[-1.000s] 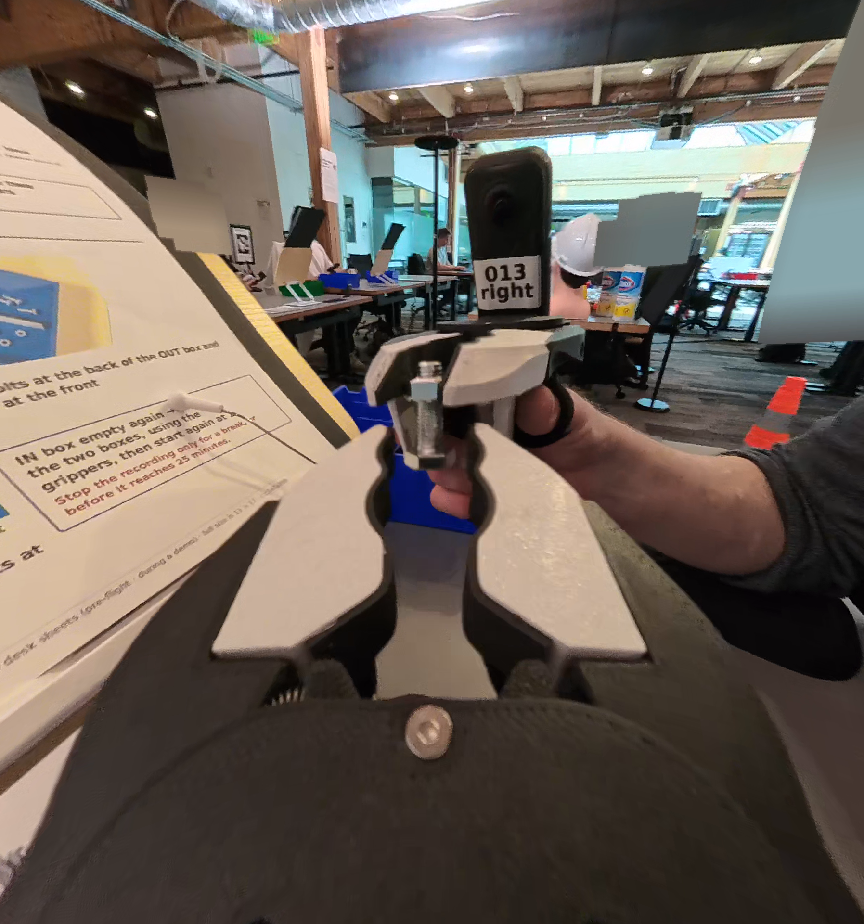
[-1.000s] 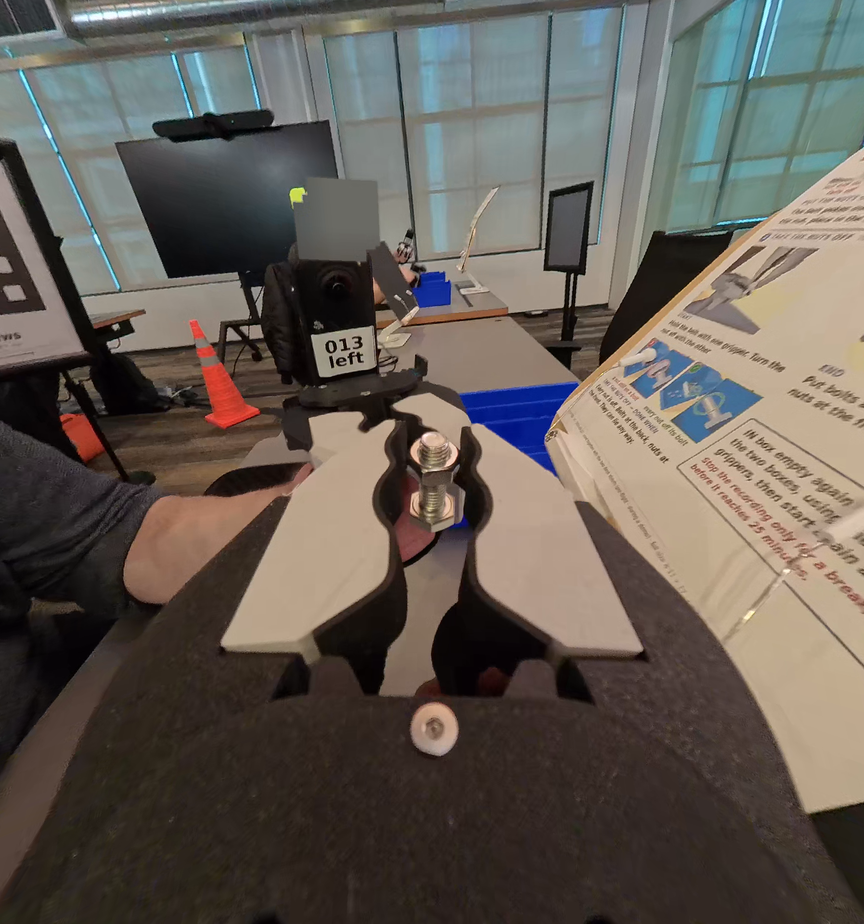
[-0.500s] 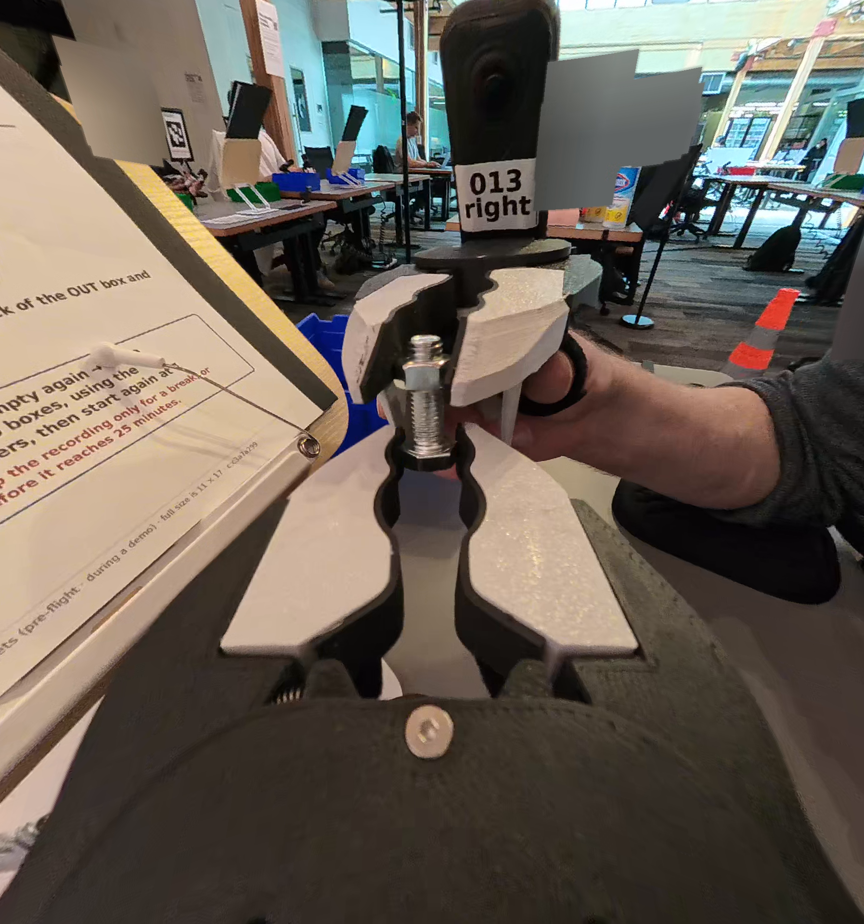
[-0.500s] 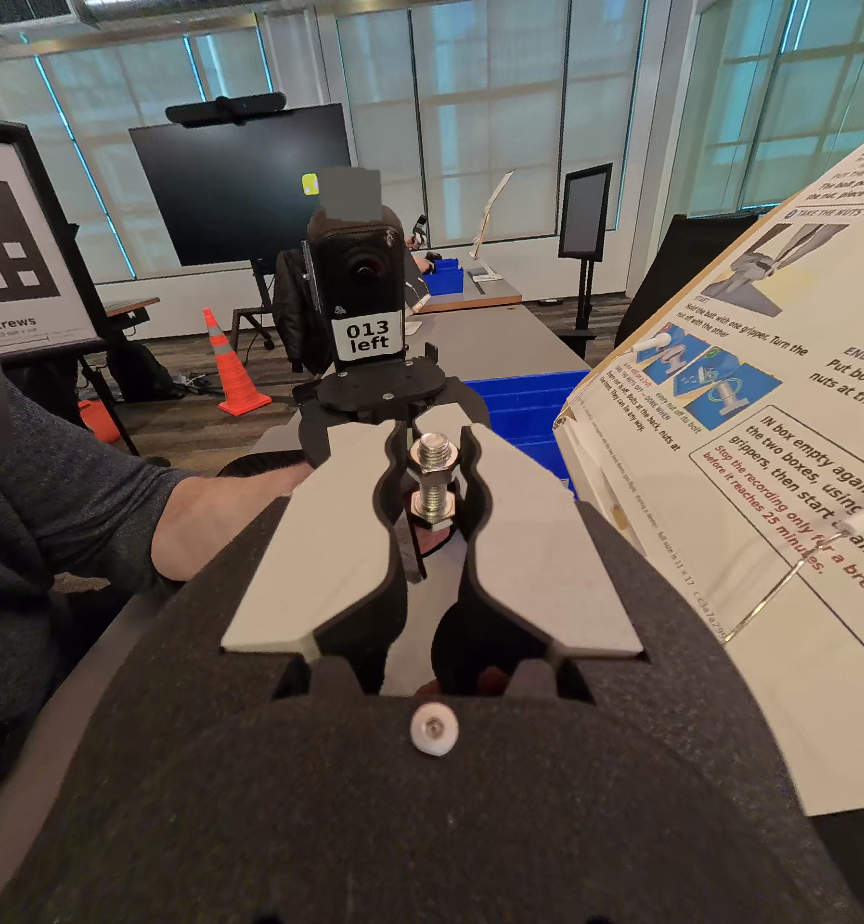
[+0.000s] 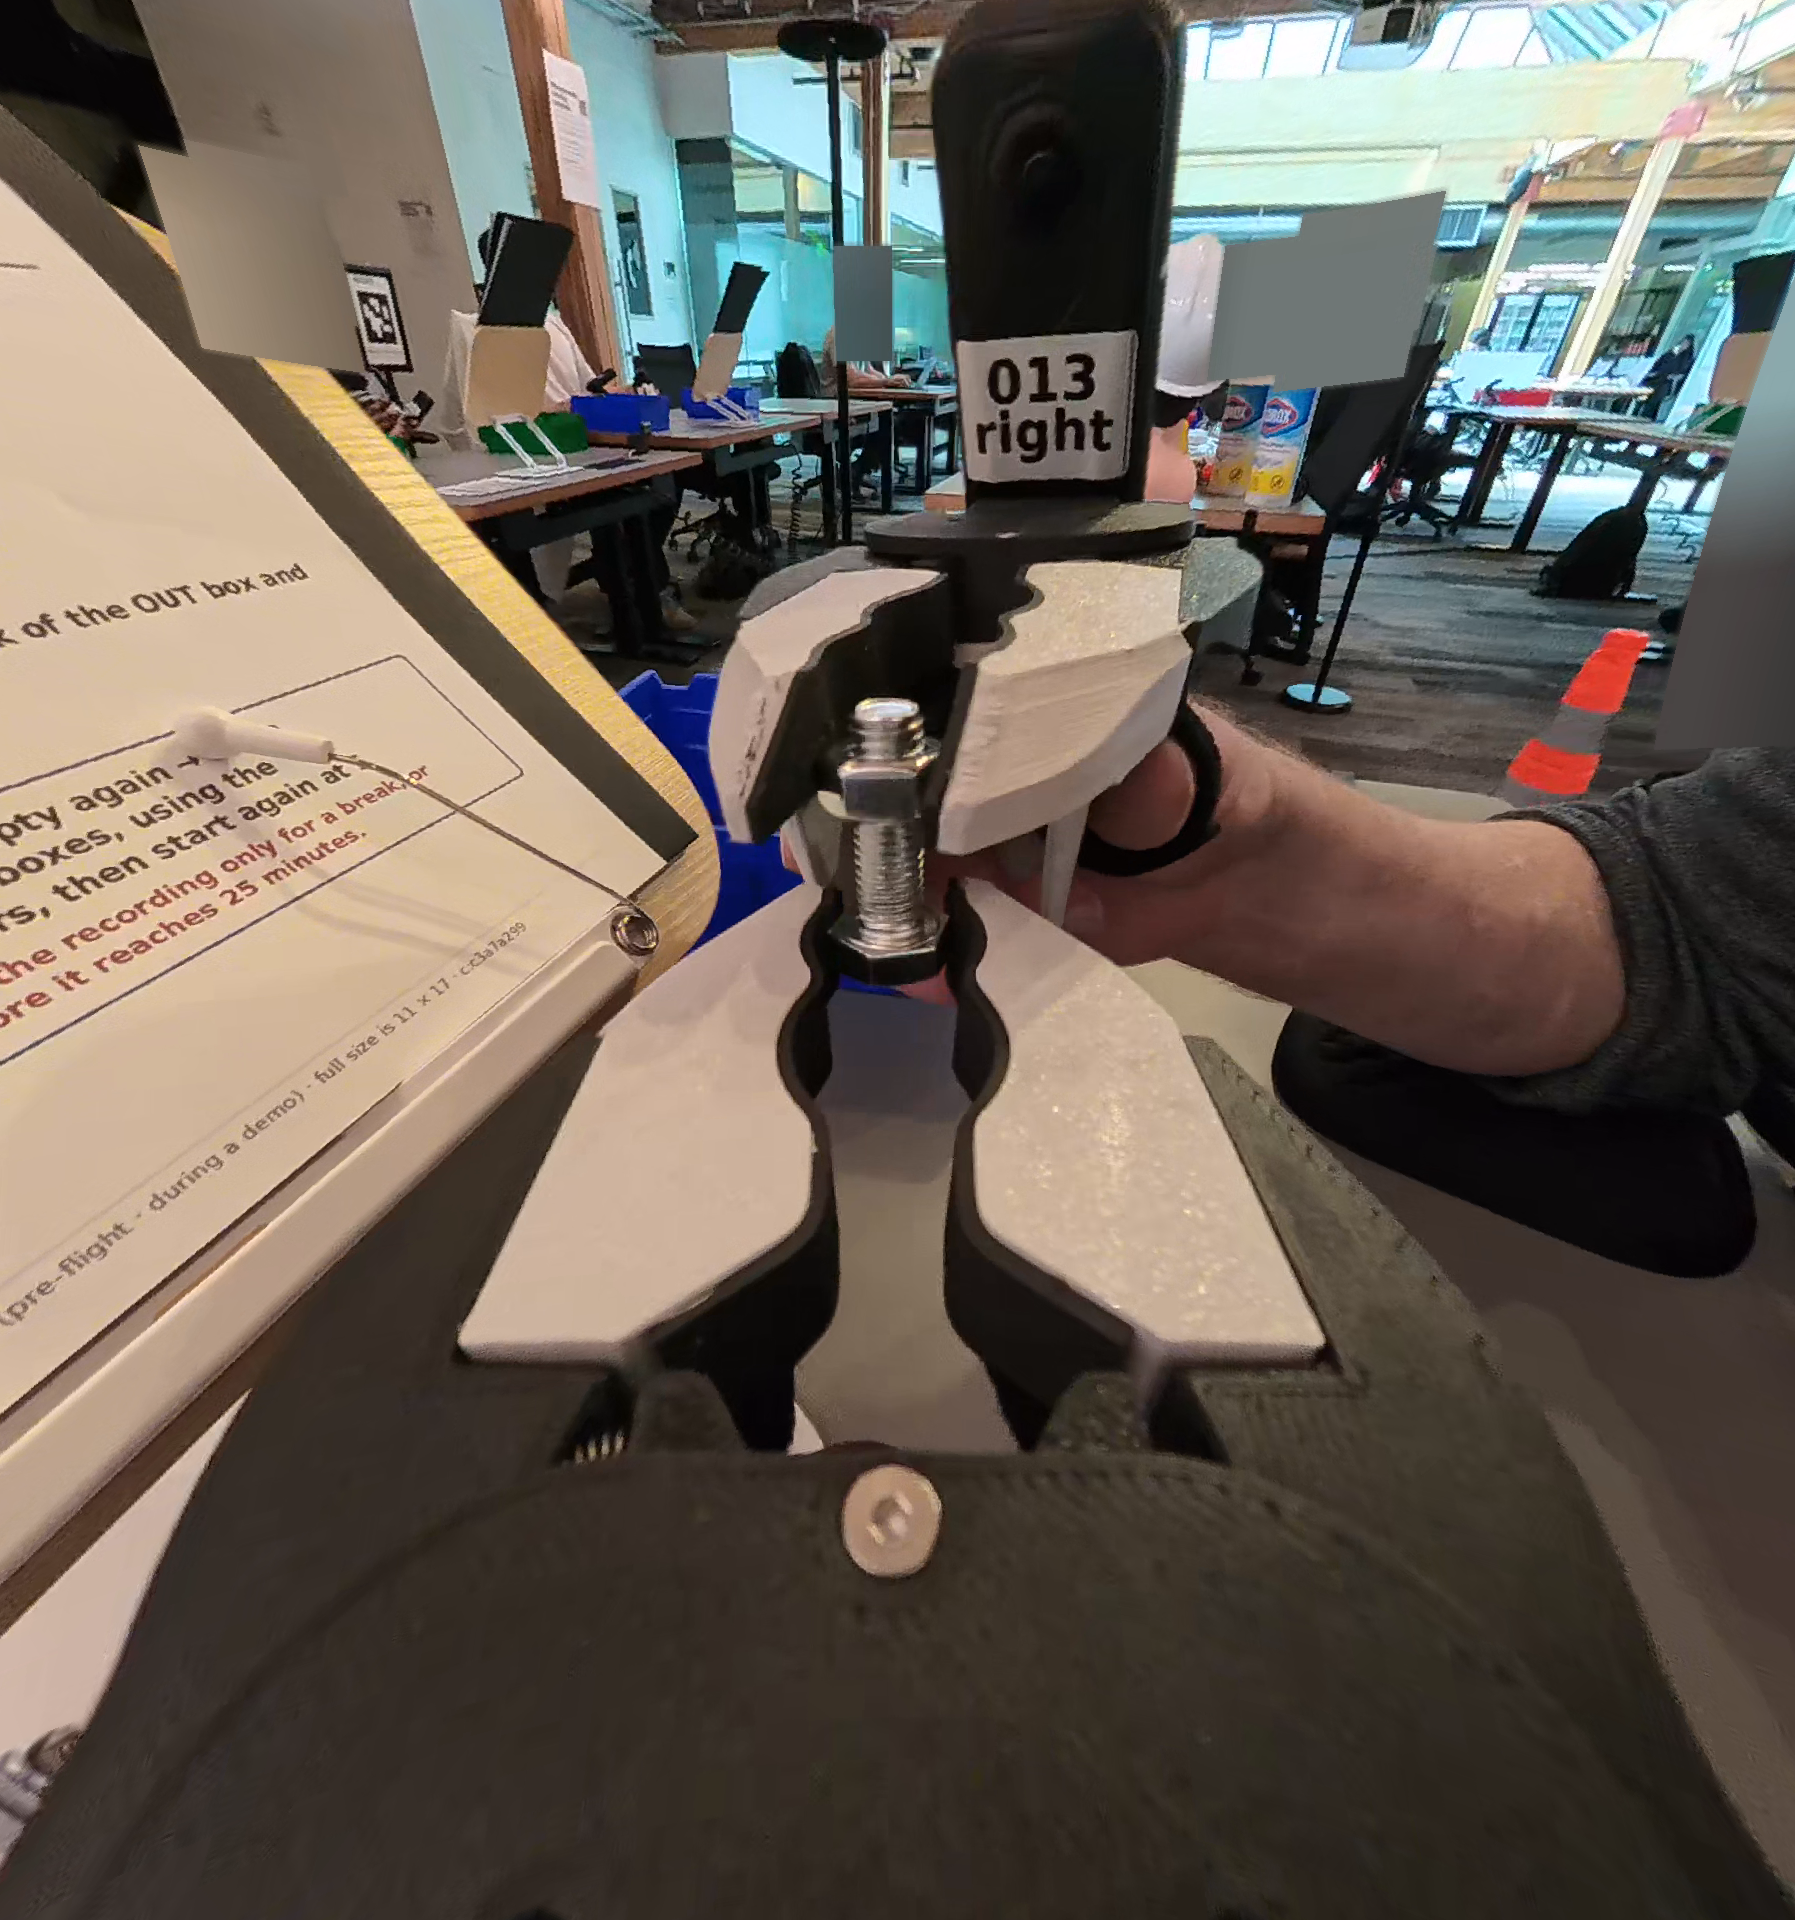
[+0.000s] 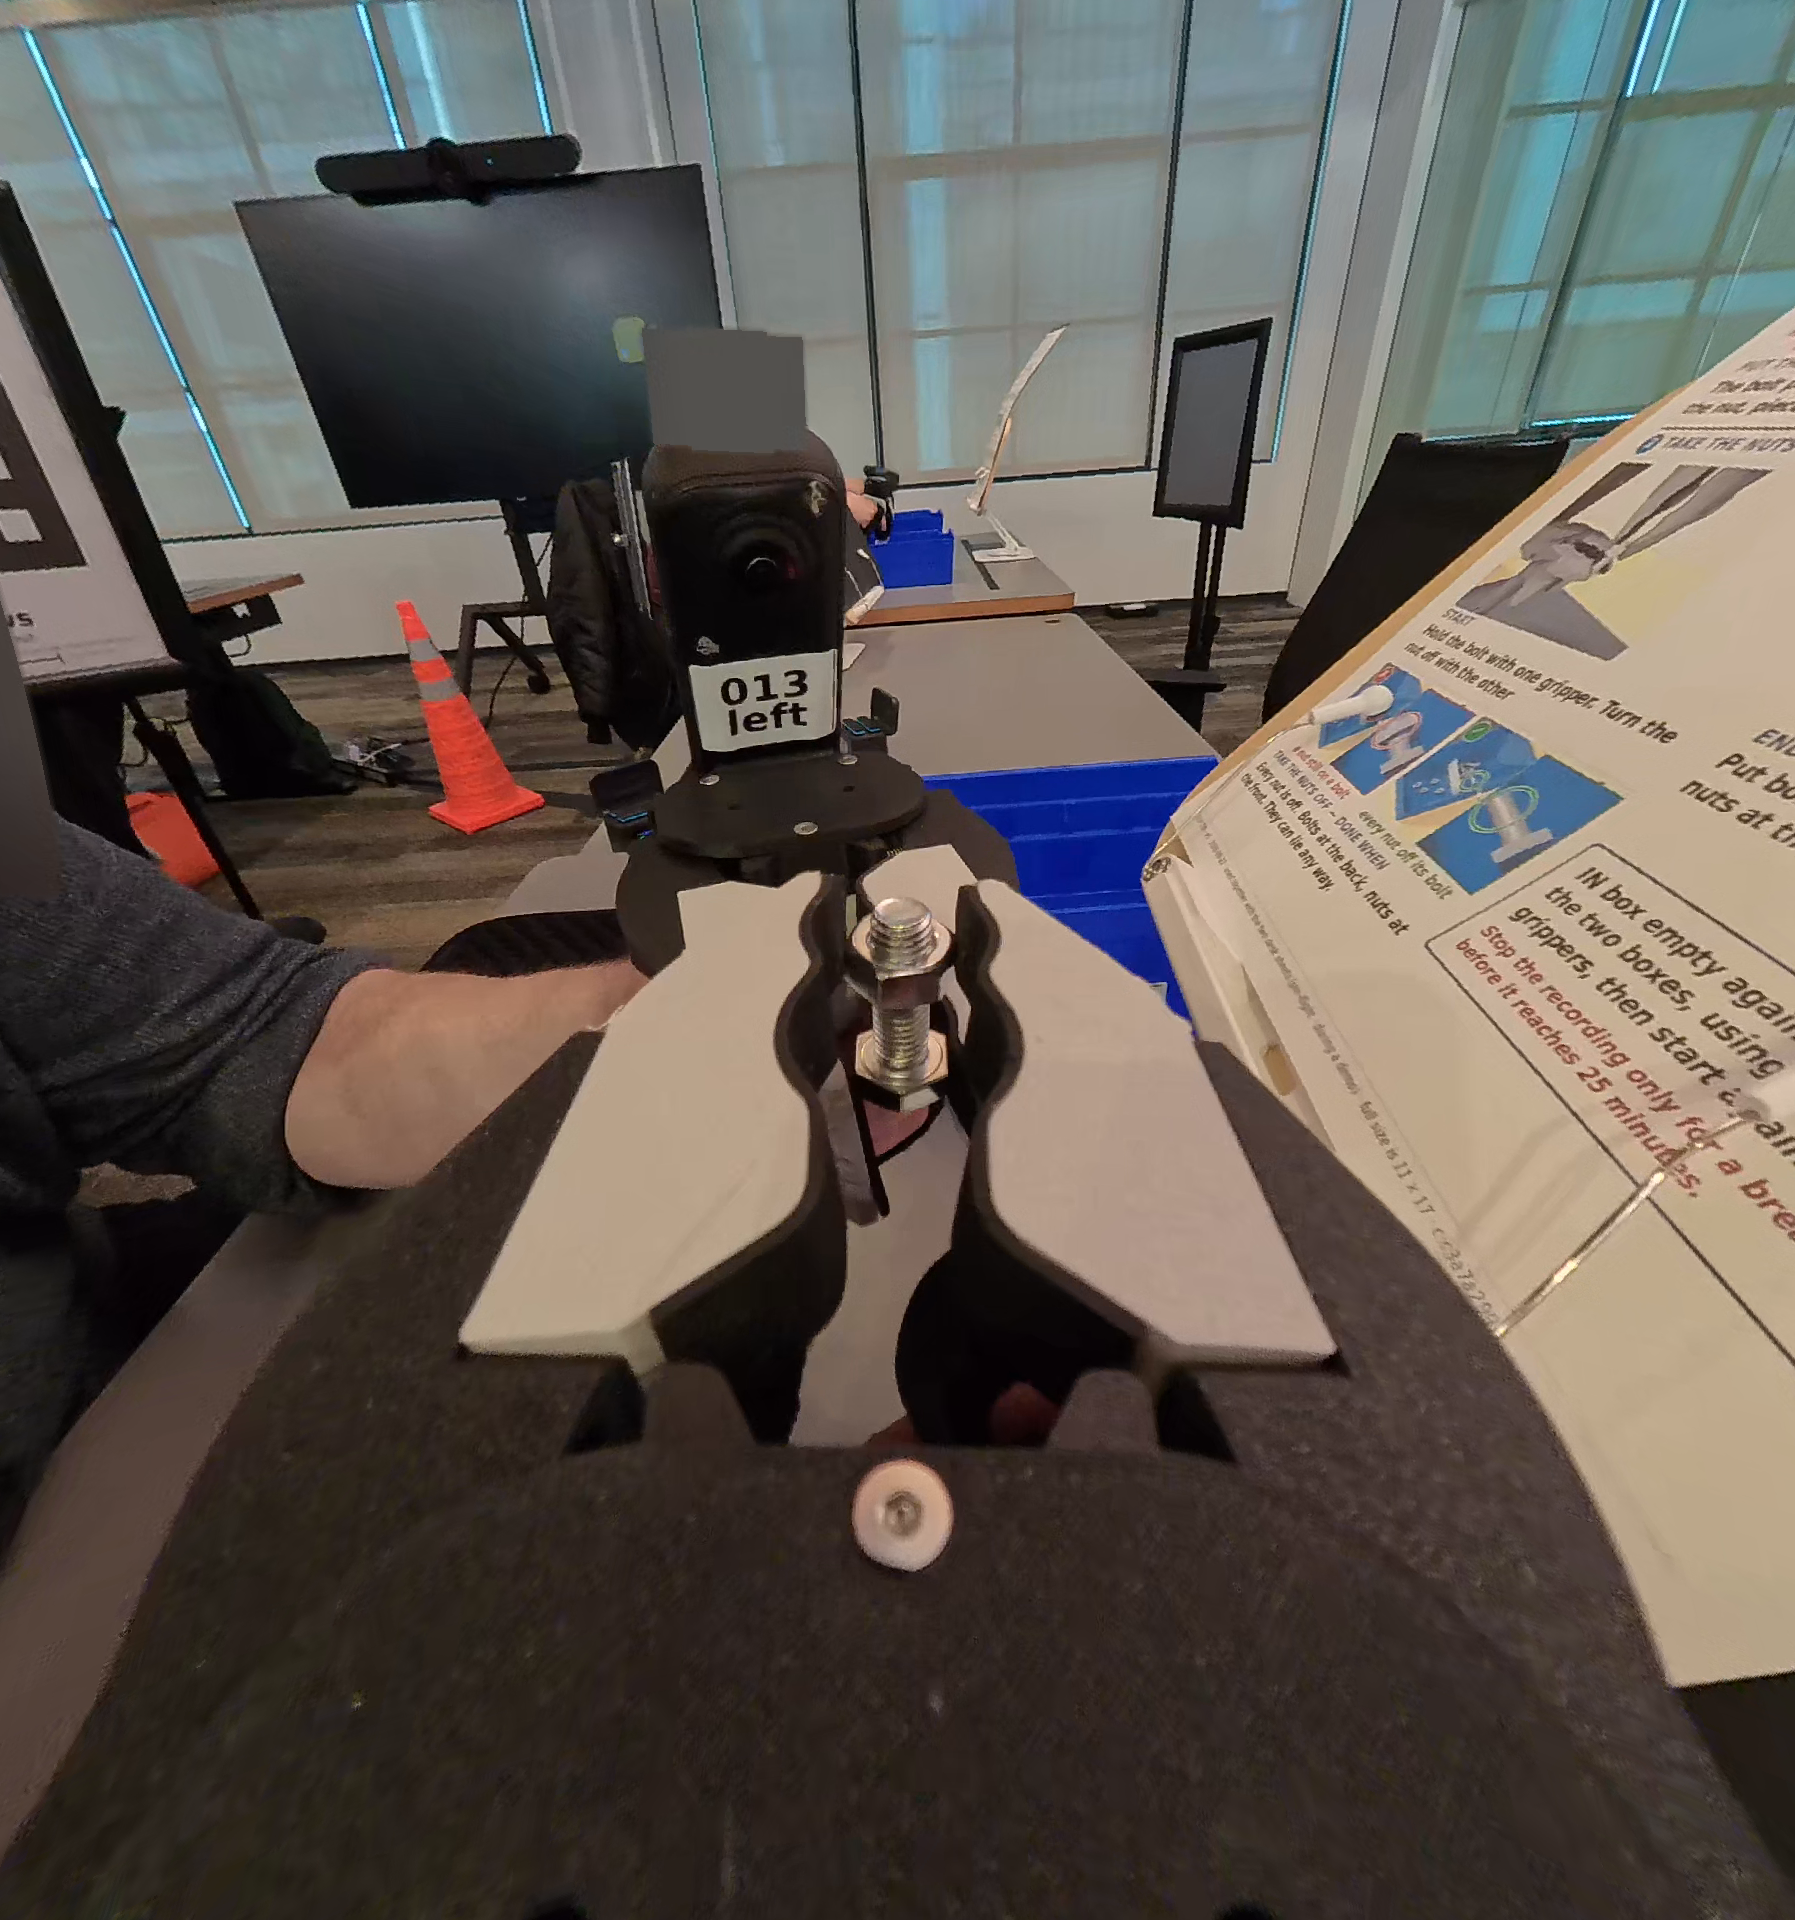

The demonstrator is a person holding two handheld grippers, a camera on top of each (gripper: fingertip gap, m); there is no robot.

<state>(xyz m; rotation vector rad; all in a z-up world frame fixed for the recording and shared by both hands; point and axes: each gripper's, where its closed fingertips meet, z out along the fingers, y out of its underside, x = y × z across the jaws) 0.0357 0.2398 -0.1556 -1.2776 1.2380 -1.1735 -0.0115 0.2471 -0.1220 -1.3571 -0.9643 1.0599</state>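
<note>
A silver bolt point(image 5: 885, 862) stands upright between my two grippers, with a hex nut point(image 5: 877, 795) threaded near its top. My left gripper point(image 5: 888, 935) is shut on the bolt's hex head point(image 5: 888, 951), which sits in the notch at its fingertips. My right gripper point(image 5: 862, 790) faces it from above and is shut on the nut. In the right wrist view my right gripper point(image 6: 898, 935) clamps the nut point(image 6: 898, 961), and the bolt head point(image 6: 898, 1070) shows below it. The left gripper's body point(image 6: 768, 810) is just behind. A hand point(image 5: 1236, 862) holds the right gripper.
A tilted board with a printed sheet point(image 5: 197, 831) stands close beside both grippers and also shows in the right wrist view point(image 6: 1599, 1039). A blue bin point(image 6: 1069, 831) sits on the grey table point(image 6: 976, 696) beyond. An orange cone point(image 6: 457, 727) stands on the floor.
Both grippers stay shut on the bolt and nut. The right gripper has come closer and higher in the left wrist view. More bare thread shows between nut and head.
</note>
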